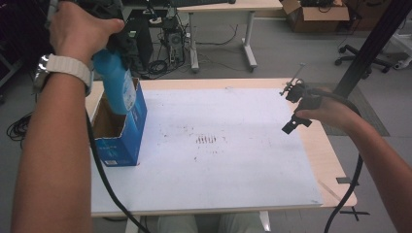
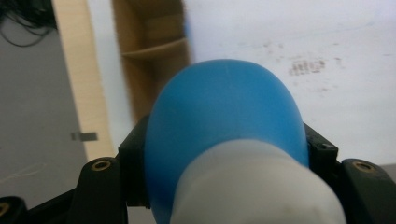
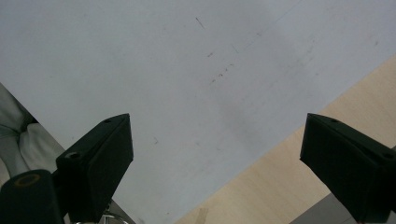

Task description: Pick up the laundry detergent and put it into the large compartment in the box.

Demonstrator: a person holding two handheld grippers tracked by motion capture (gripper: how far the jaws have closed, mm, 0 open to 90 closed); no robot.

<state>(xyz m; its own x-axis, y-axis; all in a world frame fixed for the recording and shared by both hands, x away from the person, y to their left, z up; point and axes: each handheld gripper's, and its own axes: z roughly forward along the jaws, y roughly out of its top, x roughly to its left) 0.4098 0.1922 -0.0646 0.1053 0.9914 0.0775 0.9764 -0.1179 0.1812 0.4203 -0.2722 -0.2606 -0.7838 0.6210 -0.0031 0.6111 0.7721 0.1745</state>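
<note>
high view, upper left: left gripper [image 1: 115, 46] pinching a blue bottle [image 1: 116, 87] by its neck, upright for the open blue carton [image 1: 121, 133]; right gripper [image 3: 215, 158] spread, idle.

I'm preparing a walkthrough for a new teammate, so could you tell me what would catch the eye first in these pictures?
First the blue bottle, clamped in the left gripper and hanging partly inside the open blue box at the table's left edge. Next the white sheet covering the table, smudged with dark marks near its middle. At the right edge, the right gripper hovers open and empty.
</note>
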